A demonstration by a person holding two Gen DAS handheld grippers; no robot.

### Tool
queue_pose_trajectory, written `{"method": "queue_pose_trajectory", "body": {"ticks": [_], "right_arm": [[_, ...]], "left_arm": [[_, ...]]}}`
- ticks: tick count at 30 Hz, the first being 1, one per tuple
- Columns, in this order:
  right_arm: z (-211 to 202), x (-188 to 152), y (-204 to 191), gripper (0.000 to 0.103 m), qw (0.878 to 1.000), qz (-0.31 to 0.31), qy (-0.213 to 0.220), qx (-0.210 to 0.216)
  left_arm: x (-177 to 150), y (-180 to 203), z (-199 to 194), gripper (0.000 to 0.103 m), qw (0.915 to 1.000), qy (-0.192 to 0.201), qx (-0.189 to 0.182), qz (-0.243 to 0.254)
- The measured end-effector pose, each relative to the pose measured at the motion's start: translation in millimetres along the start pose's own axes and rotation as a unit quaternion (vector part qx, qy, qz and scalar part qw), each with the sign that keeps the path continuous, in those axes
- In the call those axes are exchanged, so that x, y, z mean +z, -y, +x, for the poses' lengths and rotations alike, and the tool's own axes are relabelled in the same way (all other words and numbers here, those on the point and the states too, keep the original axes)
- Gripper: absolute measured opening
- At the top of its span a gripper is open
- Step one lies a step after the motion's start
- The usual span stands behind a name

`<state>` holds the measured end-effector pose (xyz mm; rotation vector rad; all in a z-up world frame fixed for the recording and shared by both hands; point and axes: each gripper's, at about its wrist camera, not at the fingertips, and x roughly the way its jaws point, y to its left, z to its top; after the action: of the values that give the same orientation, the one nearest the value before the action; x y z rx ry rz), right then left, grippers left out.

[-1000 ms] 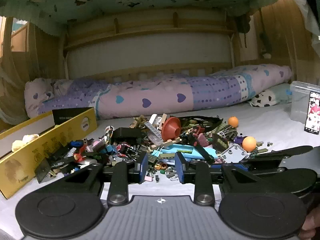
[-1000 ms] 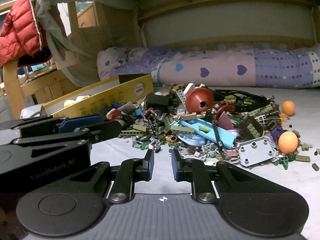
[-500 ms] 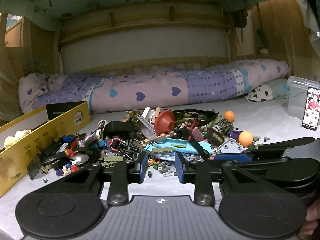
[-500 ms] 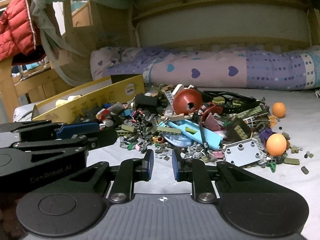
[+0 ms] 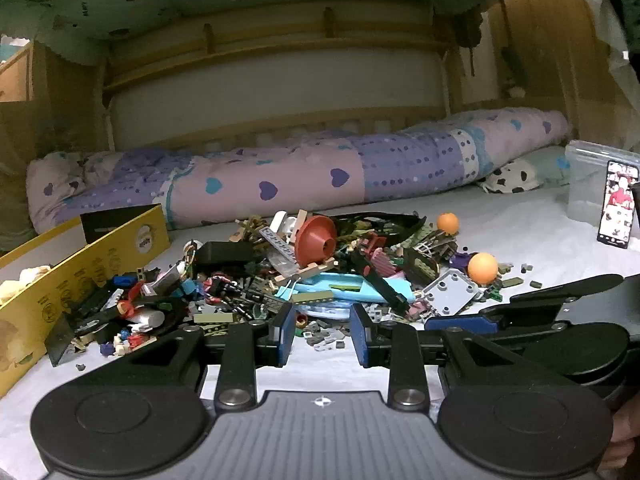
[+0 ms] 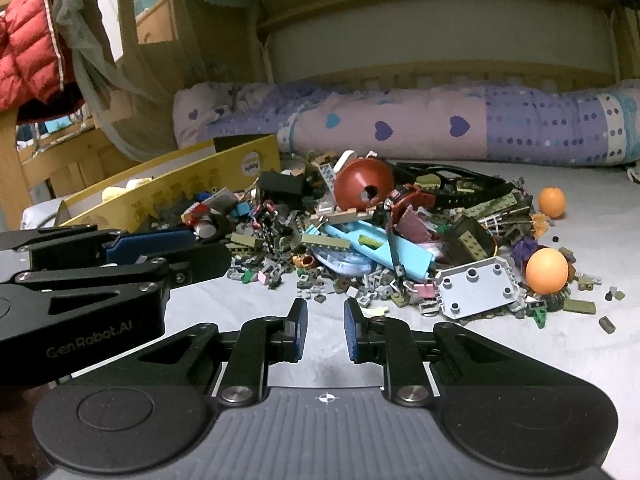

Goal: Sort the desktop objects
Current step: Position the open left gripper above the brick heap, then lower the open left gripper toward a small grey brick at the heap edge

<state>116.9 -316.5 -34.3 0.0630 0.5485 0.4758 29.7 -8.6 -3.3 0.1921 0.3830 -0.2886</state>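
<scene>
A heap of toy bricks and small odds and ends (image 5: 304, 284) lies on the pale sheet. In it sit a red funnel (image 5: 316, 240), a light-blue plastic piece (image 5: 344, 286), a grey studded plate (image 5: 452, 292) and two orange balls (image 5: 483, 268) (image 5: 447, 223). My left gripper (image 5: 322, 332) hovers at the heap's near edge, open, with only loose bits lying beyond its gap. My right gripper (image 6: 326, 328) is open over bare sheet just short of the heap (image 6: 360, 240), holding nothing. The left gripper (image 6: 200, 252) also shows at the left of the right wrist view.
A long yellow cardboard box (image 5: 80, 276) lies open to the left of the heap. At the far right stand a clear plastic tub (image 5: 588, 184) and a lit phone (image 5: 618, 216). A rolled heart-print quilt (image 5: 320, 176) runs behind. A red jacket (image 6: 28, 40) hangs at left.
Nothing in the heap has moved and both grippers keep the same gap. Both views have only drifted slightly.
</scene>
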Motion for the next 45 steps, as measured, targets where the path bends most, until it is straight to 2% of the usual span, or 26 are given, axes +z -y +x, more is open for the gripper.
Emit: {"method": "queue_pose_trajectory", "body": {"ticks": [8,15,24,30,38,45], "right_arm": [[2.6,-5.4,14.2,0.022,1.0,0.02,-0.012,-0.014],[2.9,-8.4,21.0,0.022,0.999,0.024,-0.011,-0.028],[3.3,-13.2,31.7,0.022,0.998,0.036,0.002,-0.046],[7.4,-17.4,37.8,0.021,0.997,0.04,-0.009,-0.064],[8.3,-13.2,61.2,0.022,0.994,0.085,-0.004,-0.072],[4.9,-6.2,63.1,0.022,0.994,0.075,0.013,-0.076]], "left_arm": [[-1.9,8.5,6.3,0.032,0.9998,-0.005,-0.014,0.01],[-9.8,21.1,12.7,0.032,0.9996,0.011,-0.013,0.023],[-25.9,37.5,45.0,0.03,0.9979,-0.029,-0.037,0.044],[-24.9,34.3,66.9,0.031,0.9953,-0.064,-0.072,0.009],[-23.8,36.1,101.5,0.034,0.9883,-0.103,-0.11,-0.024],[-25.4,51.2,110.8,0.043,0.9873,-0.119,-0.104,0.016]]}}
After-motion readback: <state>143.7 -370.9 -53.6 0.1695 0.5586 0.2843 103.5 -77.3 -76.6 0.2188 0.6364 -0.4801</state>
